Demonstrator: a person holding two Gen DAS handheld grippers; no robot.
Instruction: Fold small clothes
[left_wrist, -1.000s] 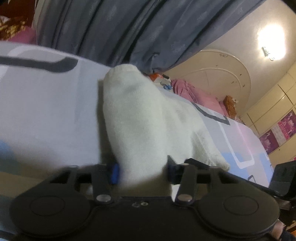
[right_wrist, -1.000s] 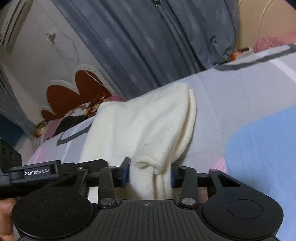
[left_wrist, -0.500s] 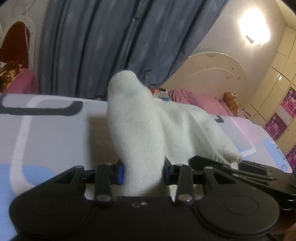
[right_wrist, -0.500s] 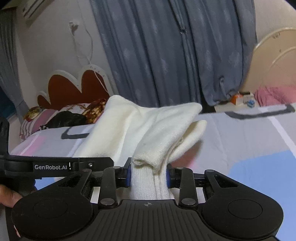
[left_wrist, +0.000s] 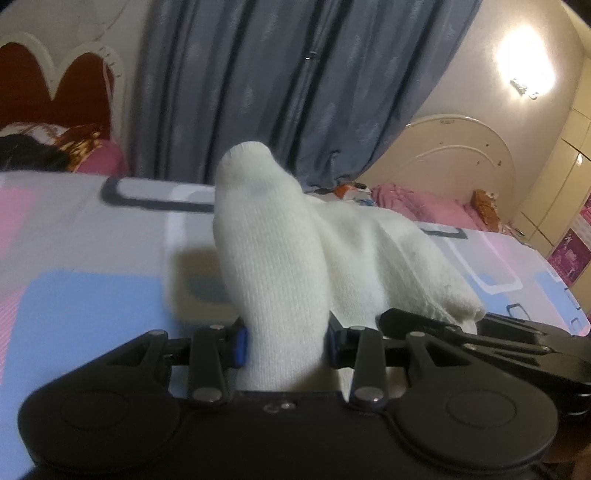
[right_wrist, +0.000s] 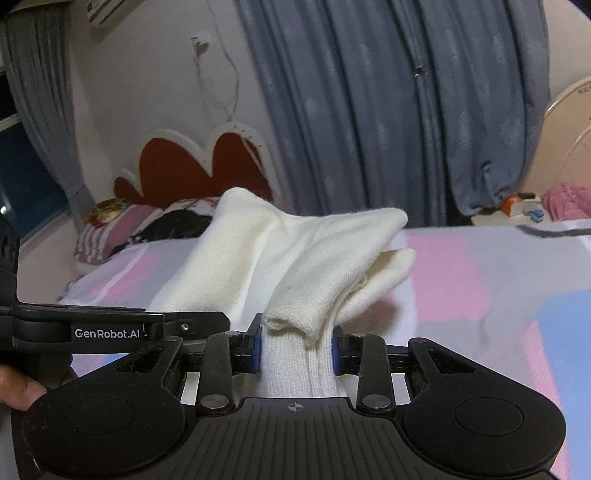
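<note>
Left wrist view: left gripper (left_wrist: 284, 345) clamps the white sock (left_wrist: 280, 266), whose far end hides behind the right tool's body. Right gripper (right_wrist: 296, 347) likewise pinches the sock's bunched cuff. Beneath lies a pastel bedsheet (right_wrist: 498, 288); blue curtains (right_wrist: 369, 110) hang beyond.

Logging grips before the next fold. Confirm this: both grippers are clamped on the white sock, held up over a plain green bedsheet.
One thing is wrong: the bedsheet is not plain green. The right wrist view shows it patterned in pink, blue and grey blocks. The rest holds: the left gripper and right gripper both have jaws clamped on the white sock, held above it.
</note>
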